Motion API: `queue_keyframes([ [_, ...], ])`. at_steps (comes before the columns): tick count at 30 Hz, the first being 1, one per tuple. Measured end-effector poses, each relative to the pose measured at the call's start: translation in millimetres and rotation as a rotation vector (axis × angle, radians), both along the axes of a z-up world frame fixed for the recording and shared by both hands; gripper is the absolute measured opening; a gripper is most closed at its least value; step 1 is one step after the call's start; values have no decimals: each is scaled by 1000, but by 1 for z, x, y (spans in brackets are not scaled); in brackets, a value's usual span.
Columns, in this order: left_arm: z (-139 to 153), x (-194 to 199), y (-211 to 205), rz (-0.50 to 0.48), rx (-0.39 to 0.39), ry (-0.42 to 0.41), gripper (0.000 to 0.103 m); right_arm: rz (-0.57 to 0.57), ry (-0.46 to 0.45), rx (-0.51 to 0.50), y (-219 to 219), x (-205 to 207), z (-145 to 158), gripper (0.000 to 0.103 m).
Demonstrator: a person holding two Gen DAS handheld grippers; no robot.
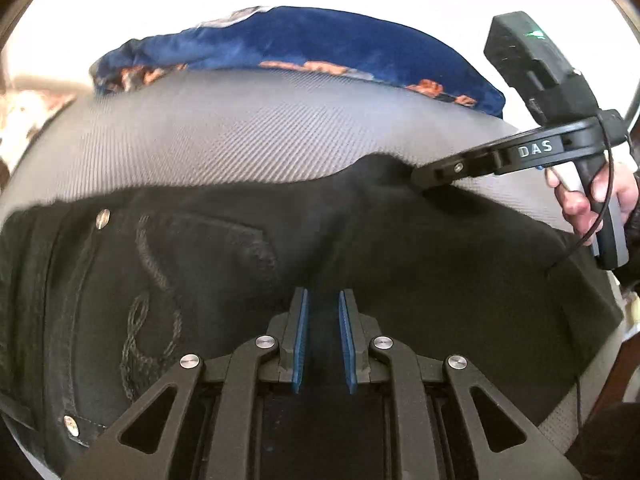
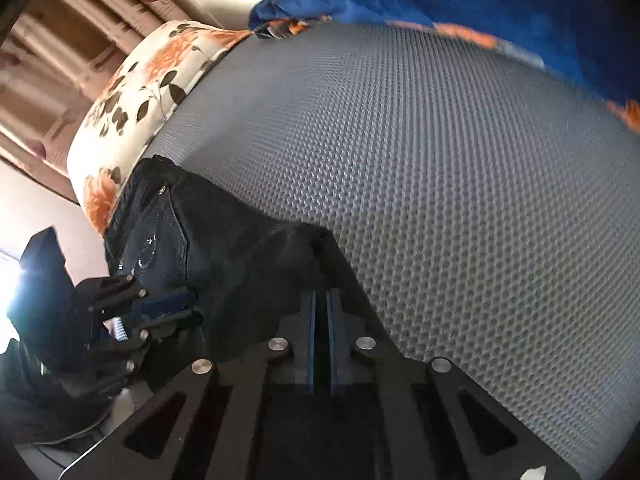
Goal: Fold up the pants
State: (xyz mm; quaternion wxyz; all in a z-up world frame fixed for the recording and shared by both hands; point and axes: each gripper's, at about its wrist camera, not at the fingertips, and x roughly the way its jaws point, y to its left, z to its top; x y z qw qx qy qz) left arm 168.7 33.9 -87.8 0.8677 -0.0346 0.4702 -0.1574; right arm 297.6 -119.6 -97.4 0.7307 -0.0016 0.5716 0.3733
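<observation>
The pants [image 1: 320, 240] lay on the grey mat [image 1: 224, 136]. The right gripper [image 2: 321, 300] had pinched together on their peaked edge just ahead; the left gripper [image 1: 323, 300], nearly closed, gripped cloth beneath. Likely mid-fold; next, carry both edges across.

Black denim pants [image 1: 280, 240]: tone-on-tone looped stitching on the pocket, silver rivets. Grey mat [image 2: 440, 200]: woven, honeycomb-like texture. Blue velvety cloth [image 1: 320, 40]: orange printed border. Cream cushion [image 2: 132, 92]: orange flowers, dark leaves. Black gripper fingers [image 1: 304, 340]: blue pads.
</observation>
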Motion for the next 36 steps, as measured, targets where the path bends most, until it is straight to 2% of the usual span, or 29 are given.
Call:
queue_keyframes([
  [2, -3, 2, 9, 24, -52, 12, 17, -22, -63, -29, 2, 0, 5, 3],
  [4, -3, 3, 13, 27, -63, 14, 15, -43, -57, -44, 1, 2, 0, 3],
  [7, 1, -1, 9, 18, -28, 11, 15, -52, -65, -83, 9, 0, -13, 3],
  [9, 7, 3, 4, 11, 3, 13, 15, -68, -49, -73, 7, 2, -9, 9],
  [11, 19, 3, -2, 4, 24, -23, 16, -147, -35, -30, -9, 4, 4, 20],
  [14, 35, 10, -15, -55, 39, -81, 19, -236, -64, 29, -42, -7, 35, 20],
  [17, 39, 23, -36, -120, 46, -97, 21, -307, -76, 17, -80, -31, 58, 20],
  [20, 37, 37, -63, -193, 27, -104, 21, -392, -49, -48, -118, -59, 62, 21],
  [24, 26, 51, -89, -236, 11, -81, 21, -475, -47, -148, -142, -92, 46, 22],
  [27, 14, 62, -100, -244, 64, -77, 21, -516, -17, -121, -142, -104, 24, 22],
  [29, 3, 70, -101, -232, 99, -54, 21, -523, -51, -154, -138, -107, 12, 21],
  [33, -2, 81, -92, -210, 42, -38, 21, -546, -121, -213, -140, -109, -2, 0],
  [36, 4, 80, -95, -202, 62, -33, 21, -570, -99, -183, -155, -107, -4, 0],
])
